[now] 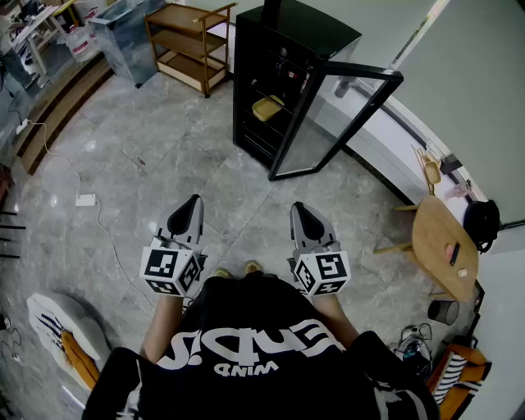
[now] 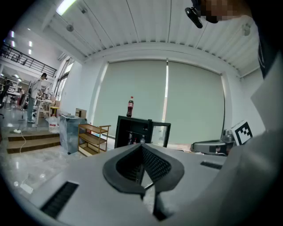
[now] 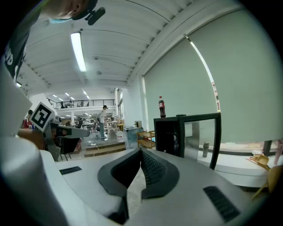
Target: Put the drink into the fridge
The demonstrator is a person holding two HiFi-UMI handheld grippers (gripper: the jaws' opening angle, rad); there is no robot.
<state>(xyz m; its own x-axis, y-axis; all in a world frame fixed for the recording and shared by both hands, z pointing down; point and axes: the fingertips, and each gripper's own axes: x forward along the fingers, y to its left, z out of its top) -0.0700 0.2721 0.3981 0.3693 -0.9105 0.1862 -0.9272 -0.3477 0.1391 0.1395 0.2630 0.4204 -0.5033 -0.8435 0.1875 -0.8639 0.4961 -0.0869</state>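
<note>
The drink, a cola bottle [image 2: 130, 107] [image 3: 162, 107], stands upright on top of the black fridge [image 1: 287, 57] [image 2: 131, 131] [image 3: 169, 134]. From the head view only its dark top [image 1: 271, 7] shows. The fridge's glass door [image 1: 338, 123] [image 3: 204, 137] is swung open to the right. My left gripper [image 1: 190, 215] [image 2: 142, 148] and right gripper [image 1: 302, 220] [image 3: 141, 152] are held side by side at waist height, a few steps back from the fridge. Both point at it, and both are shut with nothing between the pads.
A wooden shelf cart [image 1: 189, 41] and a grey bin [image 1: 127, 33] stand left of the fridge. To the right is a round wooden table [image 1: 443, 246]. A white cable and power strip [image 1: 85, 199] lie on the floor at left, by low steps [image 1: 57, 102].
</note>
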